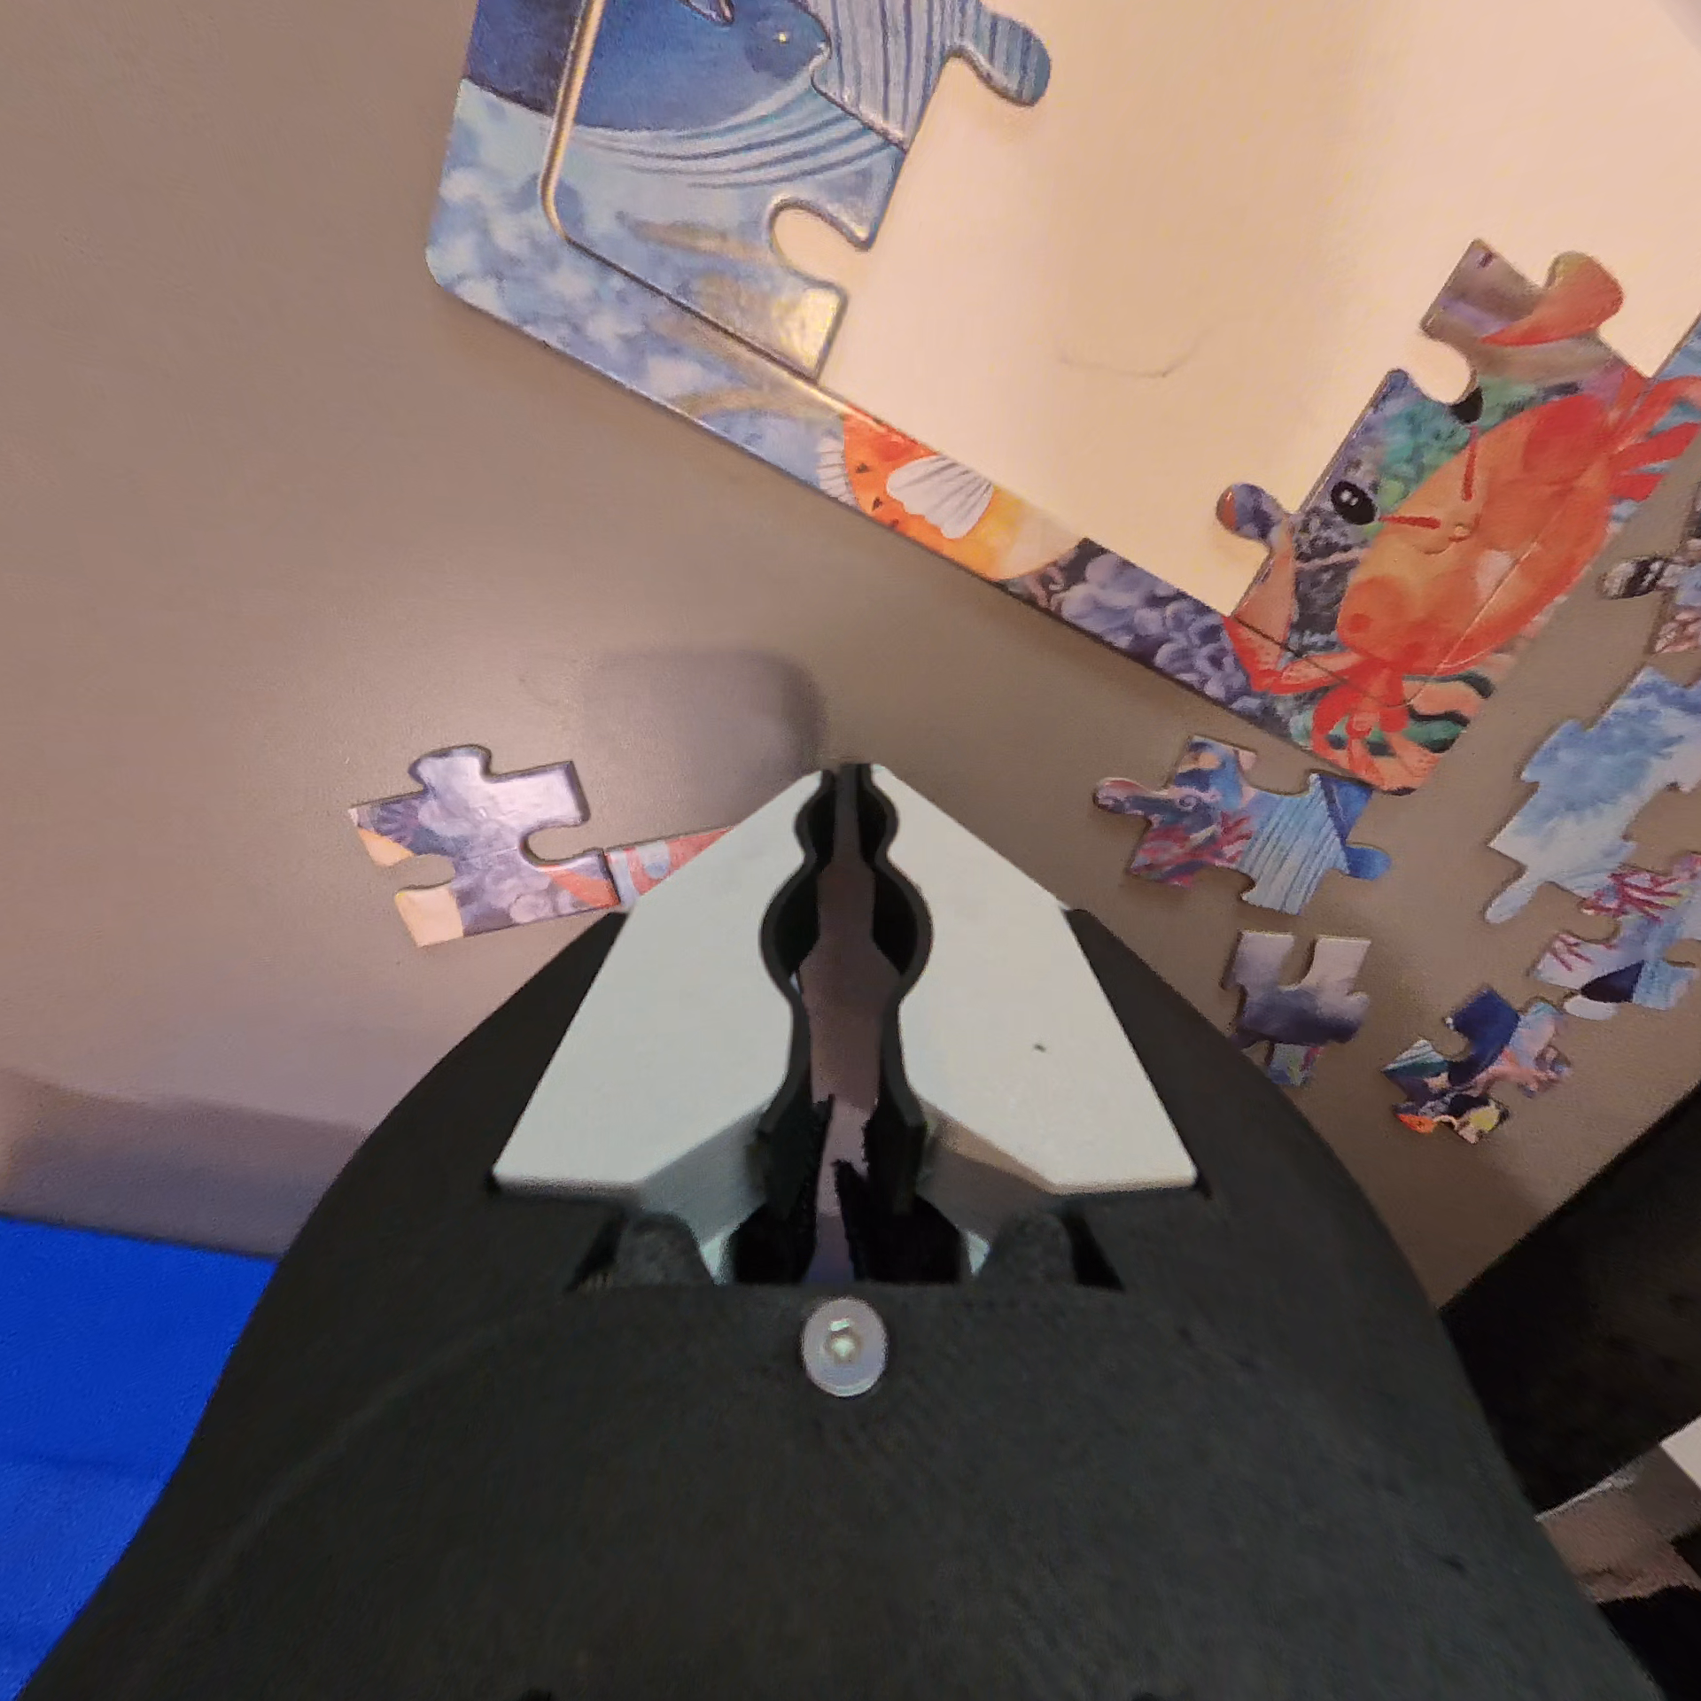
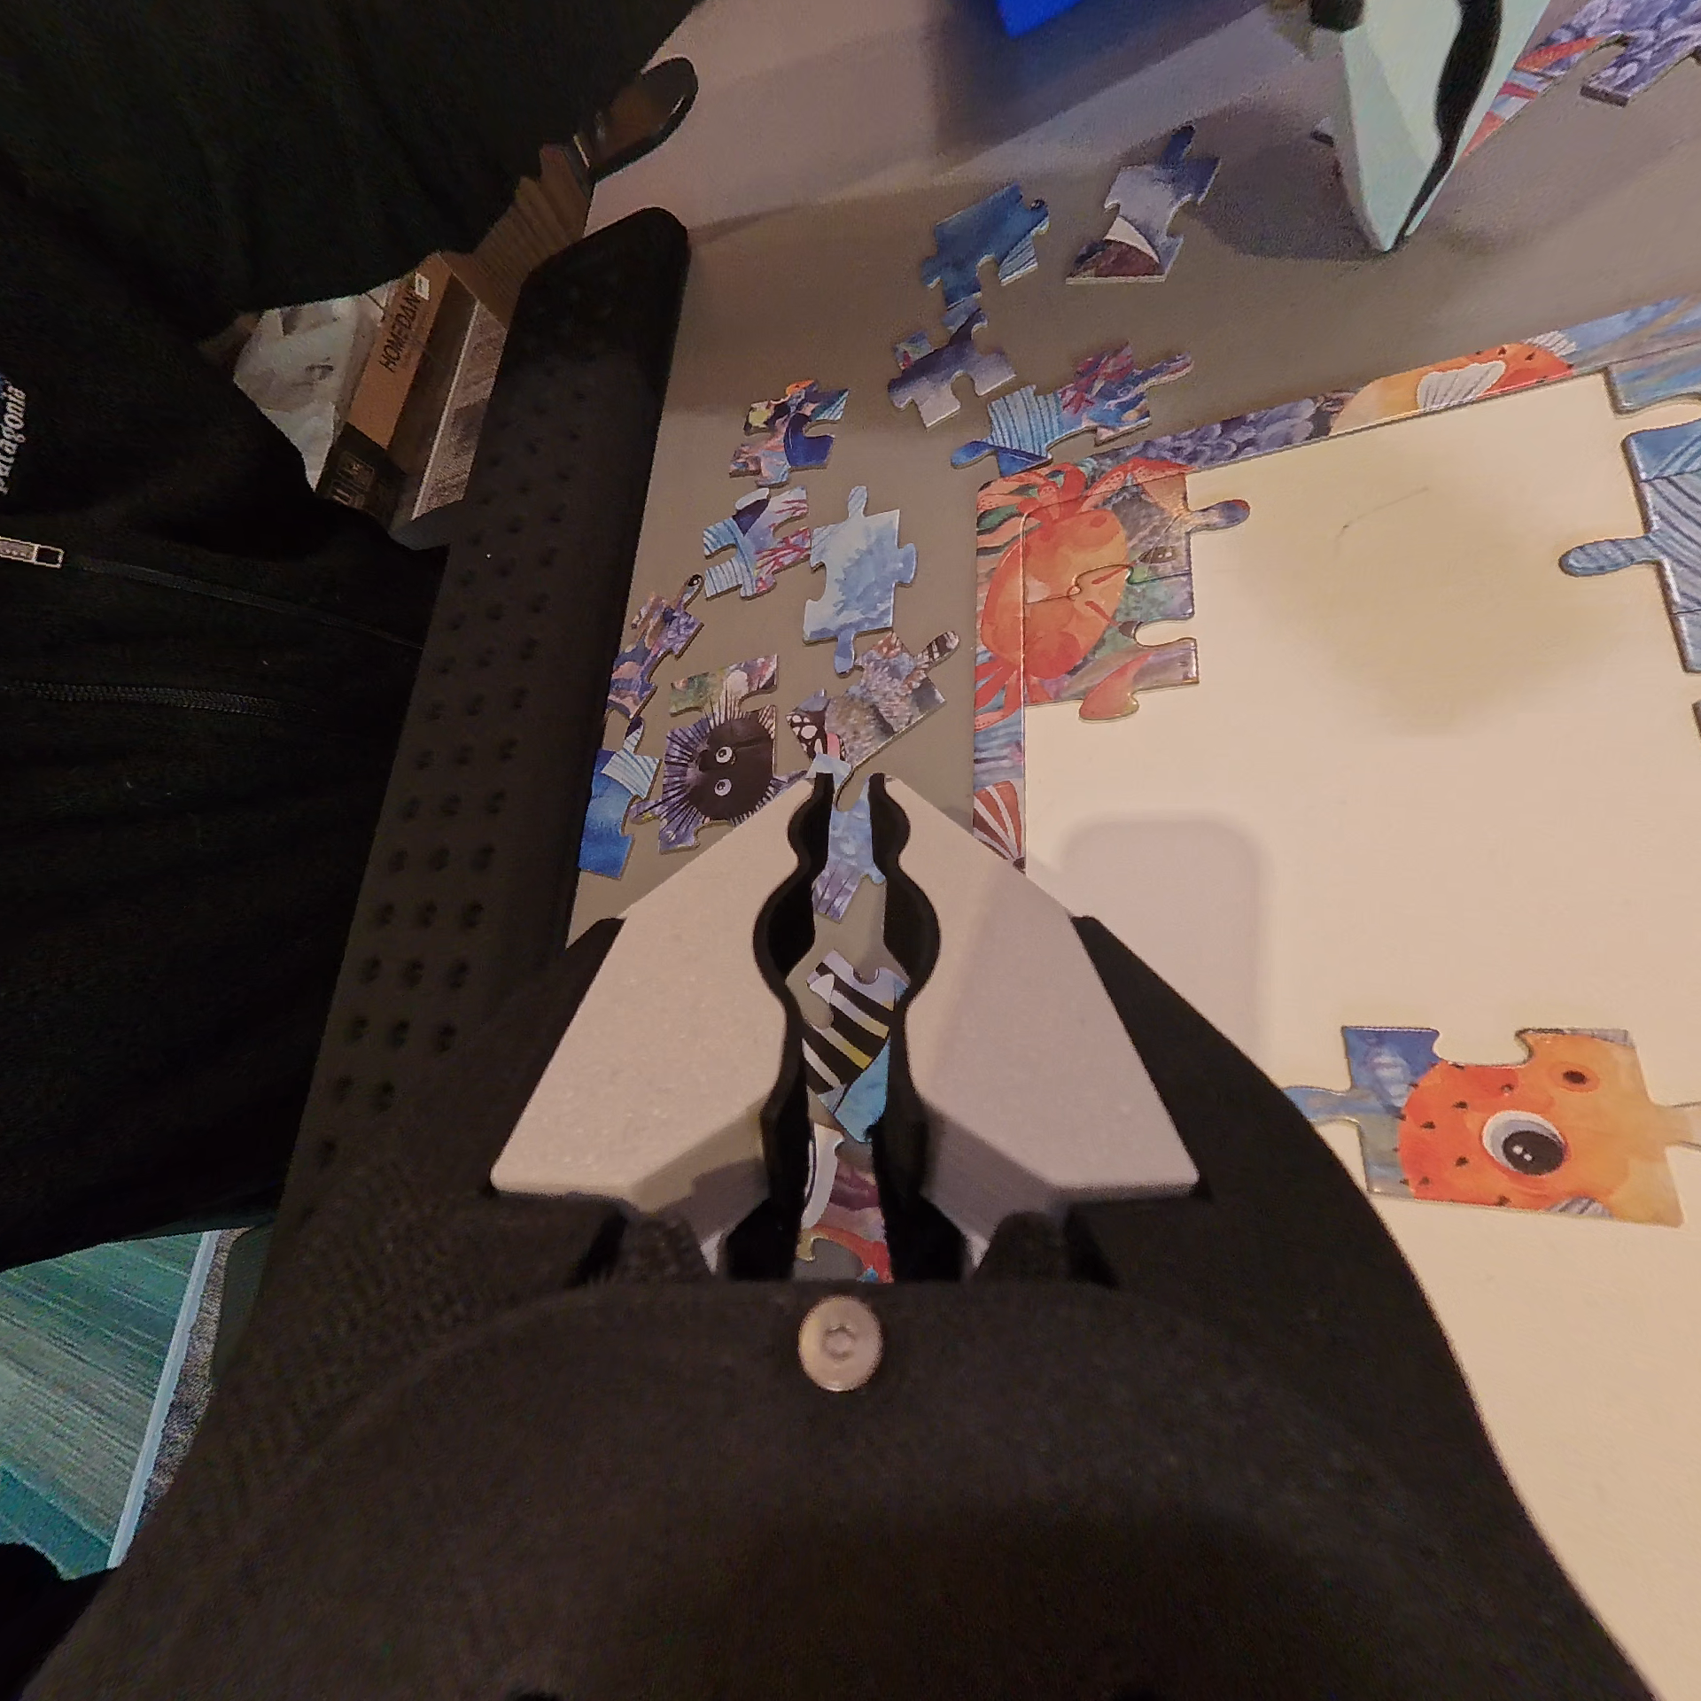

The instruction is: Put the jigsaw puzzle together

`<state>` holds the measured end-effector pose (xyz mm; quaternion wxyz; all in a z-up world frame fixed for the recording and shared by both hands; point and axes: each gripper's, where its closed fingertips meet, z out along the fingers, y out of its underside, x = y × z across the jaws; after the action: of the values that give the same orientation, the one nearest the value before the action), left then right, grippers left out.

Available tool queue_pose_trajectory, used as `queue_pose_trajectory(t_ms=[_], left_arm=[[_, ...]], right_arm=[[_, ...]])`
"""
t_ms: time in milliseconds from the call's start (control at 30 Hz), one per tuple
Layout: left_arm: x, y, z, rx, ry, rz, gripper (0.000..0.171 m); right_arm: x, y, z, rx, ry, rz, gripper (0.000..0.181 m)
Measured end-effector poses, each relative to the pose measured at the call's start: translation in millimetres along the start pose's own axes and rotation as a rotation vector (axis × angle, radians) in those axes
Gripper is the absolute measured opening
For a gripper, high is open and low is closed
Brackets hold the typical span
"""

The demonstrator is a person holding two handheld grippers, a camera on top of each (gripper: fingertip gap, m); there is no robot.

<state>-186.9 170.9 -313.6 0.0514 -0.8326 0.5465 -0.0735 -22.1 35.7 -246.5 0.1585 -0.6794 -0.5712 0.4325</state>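
Observation:
The puzzle board (image 1: 1058,230) has a cream middle, with whale pieces (image 1: 736,138) and crab pieces (image 1: 1473,552) set in its corners. My left gripper (image 1: 851,778) is shut with its tips pressed together just above the grey table. A purple piece (image 1: 479,842) lies flat beside it and runs under its left finger. The left gripper also shows in the right wrist view (image 2: 1408,184). My right gripper (image 2: 849,782) is over the loose pile beside the board (image 2: 1381,736). Its pads are closed to a narrow slit on a light-blue piece (image 2: 851,856) that fills the slit.
Several loose pieces lie on the table (image 1: 1243,828), among them a black urchin piece (image 2: 718,764) and a striped piece (image 2: 842,1031) under my right gripper. An orange pufferfish piece (image 2: 1519,1123) lies on the board. A black perforated block (image 2: 515,644) and a person's dark jacket (image 2: 184,644) border the left. Some 25 cm of space lies between my two pairs of fingers. My right tips are about 30 cm from the purple piece (image 1: 479,842), my left tips only 8 cm.

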Motion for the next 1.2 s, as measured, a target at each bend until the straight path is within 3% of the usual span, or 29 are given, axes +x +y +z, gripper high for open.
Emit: queue_pose_trajectory(t_ms=[233, 367, 467, 500, 567, 600, 767, 1067, 1200], left_arm=[[-9, 22, -18, -0.054, -0.075, -0.034, 0.077], [-18, 44, -5, -0.152, -0.072, -0.058, 0.080], [-17, 42, -5, -0.145, -0.072, -0.049, 0.076], [-15, 42, -5, -0.150, -0.071, -0.041, 0.071], [-9, 37, -6, -0.134, -0.069, -0.022, 0.042], [-6, 36, -5, -0.135, -0.070, -0.017, 0.040], [12, 28, -3, -0.104, -0.070, 0.012, 0.033], [25, 27, -4, -0.082, -0.156, 0.044, 0.033], [30, 23, -14, -0.018, -0.209, 0.038, 0.032]], right_arm=[[3, 1, 0, 0.003, 0.005, 0.006, 0.007], [5, 3, 1, -0.003, 0.005, 0.008, 0.007], [5, 4, 2, -0.007, 0.007, 0.007, 0.007], [5, 4, 2, -0.006, 0.006, 0.007, 0.007], [6, 4, 2, -0.007, 0.008, 0.007, 0.007], [6, 4, 2, -0.008, 0.010, 0.007, 0.007], [6, 3, 0, -0.005, 0.019, -0.001, 0.007], [7, 0, -1, 0.001, 0.035, -0.015, 0.007], [8, -3, -3, 0.022, 0.044, -0.015, 0.007]])
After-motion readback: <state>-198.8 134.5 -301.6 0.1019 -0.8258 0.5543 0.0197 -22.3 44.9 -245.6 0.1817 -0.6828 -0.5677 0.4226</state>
